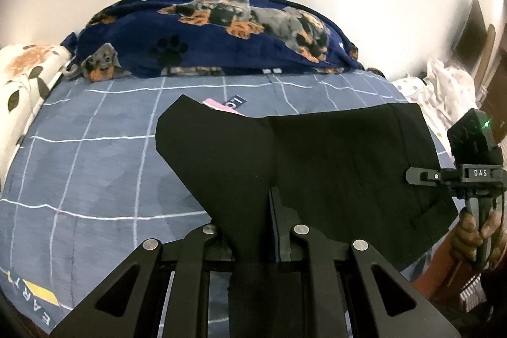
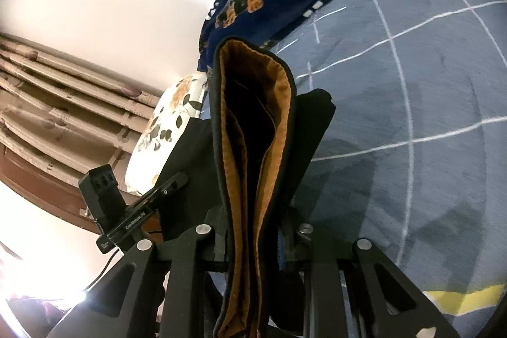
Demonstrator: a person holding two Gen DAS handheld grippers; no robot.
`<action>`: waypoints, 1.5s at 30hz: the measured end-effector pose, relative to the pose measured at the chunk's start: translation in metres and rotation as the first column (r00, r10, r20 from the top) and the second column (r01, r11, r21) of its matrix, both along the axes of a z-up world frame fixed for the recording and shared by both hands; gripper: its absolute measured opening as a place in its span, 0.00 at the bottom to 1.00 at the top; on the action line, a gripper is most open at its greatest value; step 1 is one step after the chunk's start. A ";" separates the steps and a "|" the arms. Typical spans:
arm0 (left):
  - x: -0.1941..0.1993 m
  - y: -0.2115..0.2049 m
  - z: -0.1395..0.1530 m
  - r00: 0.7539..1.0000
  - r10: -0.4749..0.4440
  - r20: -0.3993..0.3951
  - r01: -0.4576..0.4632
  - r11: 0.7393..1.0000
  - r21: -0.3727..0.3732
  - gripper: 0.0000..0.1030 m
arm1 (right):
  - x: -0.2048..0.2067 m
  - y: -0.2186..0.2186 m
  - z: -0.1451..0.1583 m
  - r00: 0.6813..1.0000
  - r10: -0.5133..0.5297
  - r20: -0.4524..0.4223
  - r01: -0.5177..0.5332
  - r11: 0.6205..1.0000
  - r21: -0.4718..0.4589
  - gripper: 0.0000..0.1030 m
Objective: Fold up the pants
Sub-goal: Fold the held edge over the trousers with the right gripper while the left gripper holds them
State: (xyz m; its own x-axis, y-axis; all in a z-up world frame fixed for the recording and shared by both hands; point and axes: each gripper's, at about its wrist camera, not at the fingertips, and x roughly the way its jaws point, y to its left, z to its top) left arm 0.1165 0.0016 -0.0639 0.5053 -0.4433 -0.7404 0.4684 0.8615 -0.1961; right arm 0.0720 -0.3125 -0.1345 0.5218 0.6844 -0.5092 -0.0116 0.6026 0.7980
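Black pants (image 1: 332, 163) hang stretched between my two grippers above the bed. My left gripper (image 1: 250, 220) is shut on one end of the black cloth, which drapes over its left finger and hides it. At the right edge of the left wrist view a hand holds my right gripper (image 1: 413, 175), which pinches the other edge of the pants. In the right wrist view my right gripper (image 2: 253, 228) is shut on the waistband, whose brown lining (image 2: 279, 132) stands up between the fingers. The left gripper (image 2: 179, 179) shows at the left, gripping the black cloth.
Below the pants lies a blue-grey bed sheet (image 1: 95, 148) with white grid lines. A navy dog-print blanket (image 1: 221, 34) is heaped along the far side, with a floral pillow (image 1: 28, 72) at the left and a dotted white cloth (image 1: 443, 91) at the right. Curtains (image 2: 47, 116) hang beyond the bed.
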 end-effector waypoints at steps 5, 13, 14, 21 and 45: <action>0.009 0.012 0.003 1.000 0.024 0.010 -0.024 1.000 -0.005 0.15 | 0.011 0.012 0.004 1.000 0.011 0.002 -0.011 1.000 0.002 0.19; 0.031 0.034 0.010 0.997 0.072 0.023 -0.071 0.997 -0.015 0.15 | 0.035 0.029 0.009 0.999 0.032 0.011 -0.032 0.999 0.006 0.19; 0.035 0.037 0.011 0.997 0.079 0.024 -0.079 0.997 -0.015 0.15 | 0.040 0.032 0.010 0.999 0.037 0.013 -0.037 0.999 0.008 0.19; 0.063 0.051 0.015 0.992 0.120 0.031 -0.120 0.993 -0.009 0.15 | 0.074 0.047 0.011 0.998 0.054 0.022 -0.055 0.998 0.024 0.19; 0.192 0.069 -0.014 0.976 0.212 0.039 -0.213 0.977 0.024 0.15 | 0.200 0.063 -0.010 0.996 0.083 0.025 -0.083 0.997 0.005 0.19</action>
State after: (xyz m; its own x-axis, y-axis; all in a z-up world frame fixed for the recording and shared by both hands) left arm 0.3084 0.0709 -0.0776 0.6126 -0.3021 -0.7304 0.2800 0.9471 -0.1569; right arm 0.2722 -0.2500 -0.1442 0.4758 0.7288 -0.4924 -0.0812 0.5938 0.8005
